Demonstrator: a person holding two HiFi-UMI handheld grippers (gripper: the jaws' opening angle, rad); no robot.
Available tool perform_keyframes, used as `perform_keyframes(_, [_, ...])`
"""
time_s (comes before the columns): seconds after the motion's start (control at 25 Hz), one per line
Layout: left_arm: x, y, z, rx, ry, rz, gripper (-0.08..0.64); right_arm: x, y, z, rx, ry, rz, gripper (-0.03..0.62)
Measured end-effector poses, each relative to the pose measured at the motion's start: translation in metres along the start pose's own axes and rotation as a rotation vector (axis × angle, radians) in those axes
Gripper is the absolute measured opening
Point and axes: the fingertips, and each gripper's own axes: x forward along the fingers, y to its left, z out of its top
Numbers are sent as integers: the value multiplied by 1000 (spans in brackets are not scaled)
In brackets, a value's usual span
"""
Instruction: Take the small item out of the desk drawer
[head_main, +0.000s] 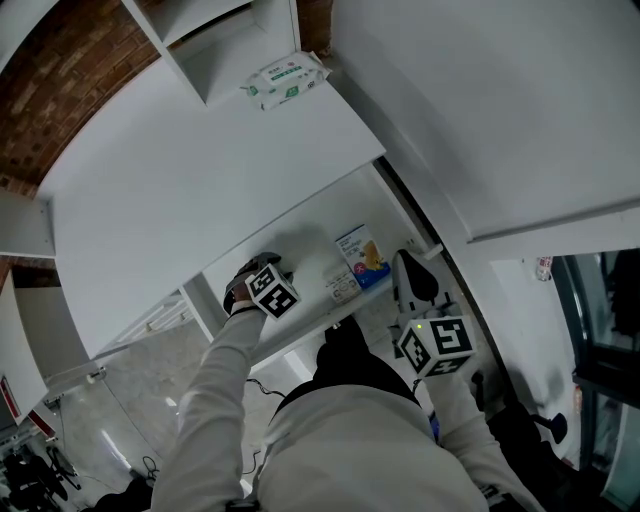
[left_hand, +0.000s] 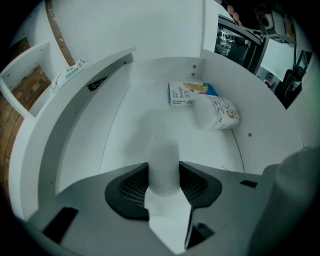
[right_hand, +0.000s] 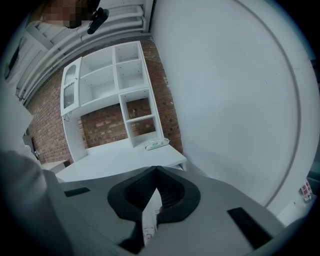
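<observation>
From the head view, the left gripper (head_main: 262, 272) is down inside the open drawer (head_main: 310, 250) under the white desk (head_main: 200, 170). The right gripper (head_main: 412, 275) waits off to the side, outside the drawer. A blue and white box (head_main: 360, 255) lies further along the drawer, and a pack of wipes (head_main: 285, 80) sits on the desk top. From up here you cannot see what the left gripper has. The left gripper view shows it: the small white item (left_hand: 164, 157) stands on the drawer floor, right between the fingers (left_hand: 131, 189), and the dark pads seem to press on both its sides. I think the next good move is to hold it snug, not too hard, and lift straight up. Then bring it out slowly so that it does not bump the drawer wall or the desk edge above. This view also shows a white bottle (left_hand: 220, 112) lying beside the box, well away from the item. The right gripper view looks away at the brick wall and white shelves (right_hand: 125, 75). Its fingers are together, and it shows nothing of the drawer.
</observation>
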Motion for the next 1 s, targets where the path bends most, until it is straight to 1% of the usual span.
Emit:
perform_keyframes(0.12, [-8,-2,11,-33,-38,15,189,0,2,-2,-2,2,5,28])
perform_keyframes(0.28, [-35,2,39,-89,-140,45,187,-1,5,-3,1,1,14,28])
perform_keyframes(0.44, [-60,9,54,-135,-223,84,187,-2,13,-4,1,-2,31,28])
perform_keyframes(0.6, [-87,18,63,-183,-301,135,187,-3,21,-2,-7,-10,51,28])
perform_keyframes(1.0, [-155,31,72,-332,-490,219,187,-9,40,4,-30,-36,91,28])
